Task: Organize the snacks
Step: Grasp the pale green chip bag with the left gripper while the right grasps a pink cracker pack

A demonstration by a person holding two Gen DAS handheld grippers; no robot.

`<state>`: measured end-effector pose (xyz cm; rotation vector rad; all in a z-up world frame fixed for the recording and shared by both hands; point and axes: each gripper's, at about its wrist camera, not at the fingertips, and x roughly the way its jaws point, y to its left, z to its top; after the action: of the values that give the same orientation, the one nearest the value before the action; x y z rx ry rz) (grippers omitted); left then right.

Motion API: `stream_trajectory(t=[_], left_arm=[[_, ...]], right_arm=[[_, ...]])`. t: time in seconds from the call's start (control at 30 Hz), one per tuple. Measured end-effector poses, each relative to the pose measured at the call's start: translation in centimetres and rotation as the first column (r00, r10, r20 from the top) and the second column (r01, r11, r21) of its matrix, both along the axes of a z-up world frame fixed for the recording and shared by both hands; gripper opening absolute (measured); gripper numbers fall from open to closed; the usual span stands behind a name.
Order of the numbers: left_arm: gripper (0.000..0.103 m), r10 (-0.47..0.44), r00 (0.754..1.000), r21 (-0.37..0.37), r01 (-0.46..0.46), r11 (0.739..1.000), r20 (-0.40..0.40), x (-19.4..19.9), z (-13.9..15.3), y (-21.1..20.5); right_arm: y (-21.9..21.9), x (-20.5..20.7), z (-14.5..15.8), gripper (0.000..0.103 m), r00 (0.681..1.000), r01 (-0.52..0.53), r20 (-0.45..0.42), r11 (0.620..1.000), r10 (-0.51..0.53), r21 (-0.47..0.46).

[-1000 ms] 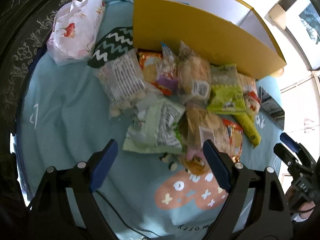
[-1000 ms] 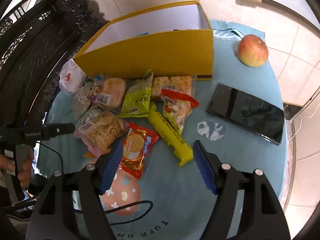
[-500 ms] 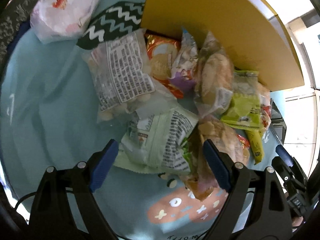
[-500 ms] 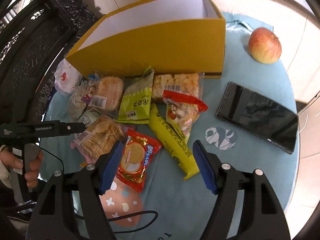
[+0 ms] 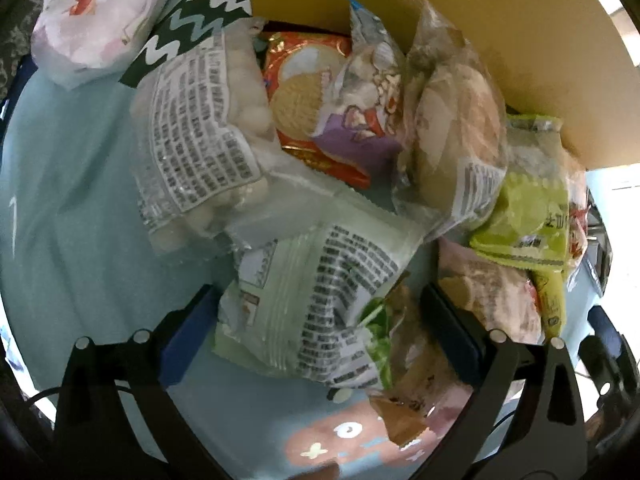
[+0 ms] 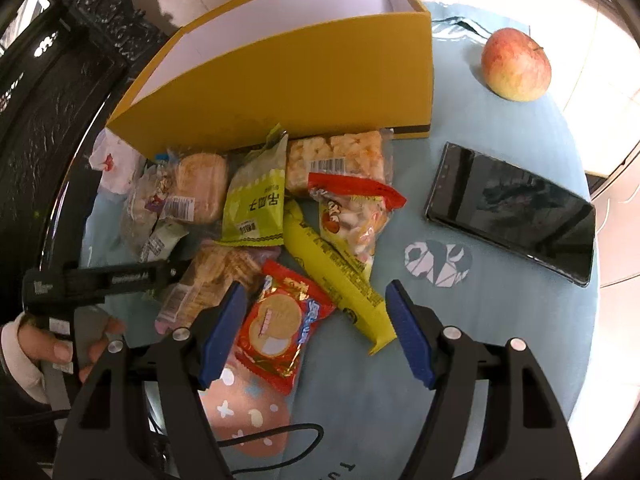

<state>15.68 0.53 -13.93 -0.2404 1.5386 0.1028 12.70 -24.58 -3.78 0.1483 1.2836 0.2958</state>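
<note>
Snacks lie in a loose heap on the worktop, just in front of the yellow box that, by my reading, is meant to take them. Nearest the left tongs is the pale green packet, which sits between the two blue pads while the jaws are opening wide; the pads do not yet press on it. To take it cleanly, I would close on its crumpled middle only, keeping the right pad clear of the biscuit bag at three o'clock, which overlaps its edge. The left tongs point straight down over the packet. Beyond it, at eleven o'clock, lies the clear bag of white balls, then the red biscuit packet against the box wall. The right tongs hang tilted steeply down, half open and empty, above a red wafer packet and a yellow stick pack.
</note>
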Motion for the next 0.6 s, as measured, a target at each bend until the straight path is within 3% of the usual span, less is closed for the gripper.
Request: stream_trajectory(t=[0.1,0.2,0.23,0.3,0.47,0.6], left_arm=[[0.098,-0.015,1.0,-0.008,0.015,1.0,0.019,-0.2,0.0,0.1],[0.068,-0.005,0.998,0.017,0.004,1.0,0.056,-1.8,1.0,1.6],[0.059,0.001,0.998,-0.026,0.0,1.0,0.064,-2.2,1.1,2.1],[0.052,0.008,0.995,-0.043,-0.004,0.999,0.094,-2.9,1.8,2.7],[0.047,0.033,0.993,-0.082,-0.024,0.996,0.116,-5.4,2.9,3.9],[0.047,0.06,0.991,-0.097,-0.049,0.994,0.122,-7.6,2.9,5.6]], right_arm=[[0.2,-0.5,0.2,0.073,1.0,-0.011,-0.01,1.0,0.011,-0.02],[0.4,-1.3,0.5,0.073,1.0,-0.027,-0.006,0.998,0.027,-0.054],[0.5,-1.7,0.7,0.073,0.999,-0.036,0.005,0.998,0.036,-0.047],[0.6,-2.4,1.1,0.073,0.999,-0.031,0.027,0.999,0.031,-0.014],[2.1,-2.7,0.8,0.073,0.998,-0.011,-0.055,0.993,0.017,0.116],[5.5,-2.0,1.1,0.073,0.997,-0.059,-0.039,0.996,0.061,0.062]])
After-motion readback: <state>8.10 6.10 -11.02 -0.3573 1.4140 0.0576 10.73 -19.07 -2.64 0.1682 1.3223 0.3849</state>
